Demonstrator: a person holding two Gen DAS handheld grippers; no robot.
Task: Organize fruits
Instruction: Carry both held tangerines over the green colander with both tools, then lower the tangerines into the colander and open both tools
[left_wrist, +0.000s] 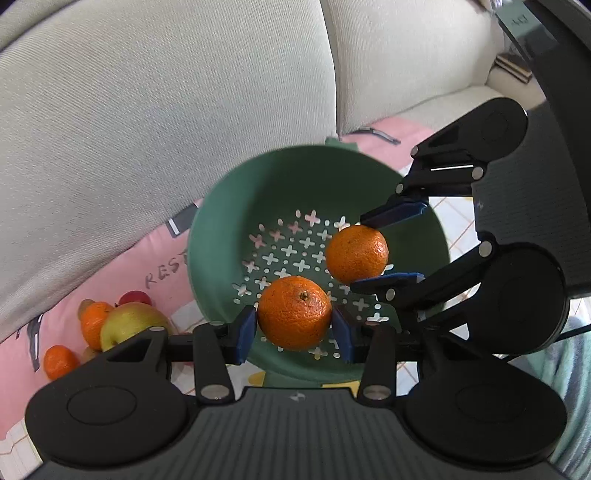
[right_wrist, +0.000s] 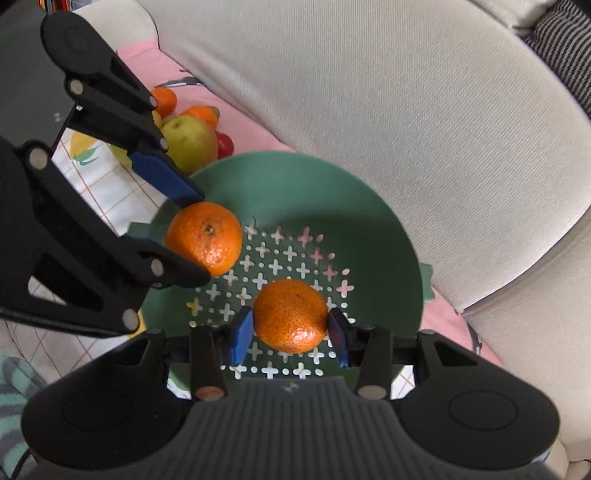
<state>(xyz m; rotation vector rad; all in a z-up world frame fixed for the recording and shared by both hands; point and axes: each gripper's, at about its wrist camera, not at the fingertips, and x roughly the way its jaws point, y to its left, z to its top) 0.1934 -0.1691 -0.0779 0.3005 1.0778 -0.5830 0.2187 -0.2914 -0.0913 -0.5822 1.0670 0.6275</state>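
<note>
Two mandarins, one in each gripper, both held above the green colander (left_wrist: 229, 206). My left gripper (left_wrist: 294, 329) has its blue fingers (left_wrist: 245, 332) clamped on the sides of the left mandarin (left_wrist: 294, 316), stem end facing the camera. My right gripper (right_wrist: 290, 332) is closed the same way on the right mandarin (right_wrist: 290, 315). In the left view the right gripper (left_wrist: 373, 251) comes in from the side, pinching top and bottom.

Key relation: both fruits hang over the perforated colander floor, straight below the fingers, so I'd judge the next move is a short lowering and release. Neither arm is clearly nearer; the fruits sit near each other but apart, so releases could bump.

Mandarins are round, slightly flattened, with pebbly, glossy skin. Colander is smooth plastic with cross-shaped and round holes. It sits on a pink printed cloth (left_wrist: 155, 258) on a ribbed cream sofa (left_wrist: 147, 110). Beside the colander is a fruit pile (left_wrist: 122, 321): apple, more mandarins, something red.
</note>
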